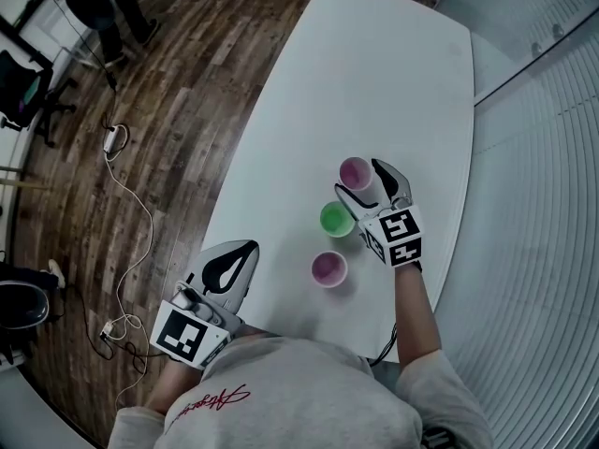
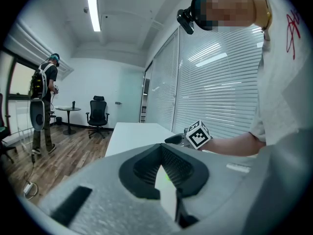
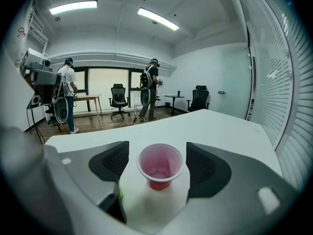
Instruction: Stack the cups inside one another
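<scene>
Three cups stand upright in a row on the white table (image 1: 374, 73): a pink cup (image 1: 354, 170) farthest off, a green cup (image 1: 337, 219) in the middle, and a second pink cup (image 1: 328, 268) nearest me. My right gripper (image 1: 361, 180) is open with the far pink cup (image 3: 160, 164) between its jaws; there is a gap on each side and the pads do not touch it. My left gripper (image 1: 241, 249) is shut and empty at the table's near left edge, apart from the cups. In the left gripper view the left gripper (image 2: 162, 150) points towards the right gripper's marker cube (image 2: 198, 134).
The table's left edge drops to a wooden floor (image 1: 178, 101) with cables (image 1: 126, 213). White blinds (image 1: 543, 204) run along the right side. Two people (image 3: 149, 89) with backpacks, office chairs (image 3: 118, 99) and small tables stand at the room's far end.
</scene>
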`<action>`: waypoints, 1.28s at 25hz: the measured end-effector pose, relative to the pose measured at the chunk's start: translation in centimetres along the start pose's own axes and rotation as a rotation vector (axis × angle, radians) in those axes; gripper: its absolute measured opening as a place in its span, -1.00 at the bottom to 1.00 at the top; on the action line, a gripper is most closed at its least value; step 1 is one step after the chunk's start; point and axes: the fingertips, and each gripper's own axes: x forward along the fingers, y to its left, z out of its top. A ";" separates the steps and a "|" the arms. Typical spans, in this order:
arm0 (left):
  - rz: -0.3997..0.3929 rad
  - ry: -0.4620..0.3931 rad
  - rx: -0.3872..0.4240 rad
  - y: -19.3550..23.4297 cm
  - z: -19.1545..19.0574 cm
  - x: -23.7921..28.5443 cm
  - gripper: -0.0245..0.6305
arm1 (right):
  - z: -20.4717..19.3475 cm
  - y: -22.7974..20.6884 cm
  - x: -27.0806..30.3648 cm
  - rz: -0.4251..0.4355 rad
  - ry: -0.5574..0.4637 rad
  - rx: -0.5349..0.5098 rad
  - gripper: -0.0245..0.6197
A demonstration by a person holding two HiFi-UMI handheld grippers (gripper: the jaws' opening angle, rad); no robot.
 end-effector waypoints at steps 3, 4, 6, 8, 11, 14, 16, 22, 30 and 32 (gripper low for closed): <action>0.009 -0.020 -0.002 0.1 0.3 0.1 -0.94 | -0.6 -0.3 0.3 -0.001 0.009 0.003 0.17; 0.013 -0.018 -0.003 0.2 0.2 0.1 -0.94 | -0.8 -0.5 0.4 0.000 0.012 0.005 0.18; 0.017 -0.011 -0.004 0.3 0.1 0.1 -0.94 | -1.1 -0.6 0.5 0.002 0.020 0.007 0.18; 0.021 0.003 -0.001 0.5 -0.1 -0.3 -0.94 | -1.2 -0.6 0.7 0.002 0.027 0.009 0.17; 0.024 0.008 -0.002 0.8 0.1 -0.7 -0.94 | -1.1 -0.5 0.9 0.001 0.036 0.014 0.18; 0.023 0.011 0.002 1.0 0.2 -0.9 -0.94 | -1.0 -0.5 0.9 -0.006 0.041 0.014 0.17; 0.022 0.018 0.008 1.0 0.0 -1.0 -0.94 | -1.4 -0.6 0.9 -0.011 0.056 0.010 0.16; 0.026 0.027 0.018 1.1 -0.2 -1.2 -0.94 | -1.6 -0.8 1.4 -0.018 0.097 -0.032 0.12; 0.035 0.022 0.017 1.1 -0.3 -1.3 -0.94 | -1.6 -1.0 1.6 -0.026 0.087 -0.030 0.15; 0.036 0.016 0.018 1.1 -0.1 -1.3 -0.94 | -1.5 -1.0 1.5 -0.033 0.085 -0.034 0.14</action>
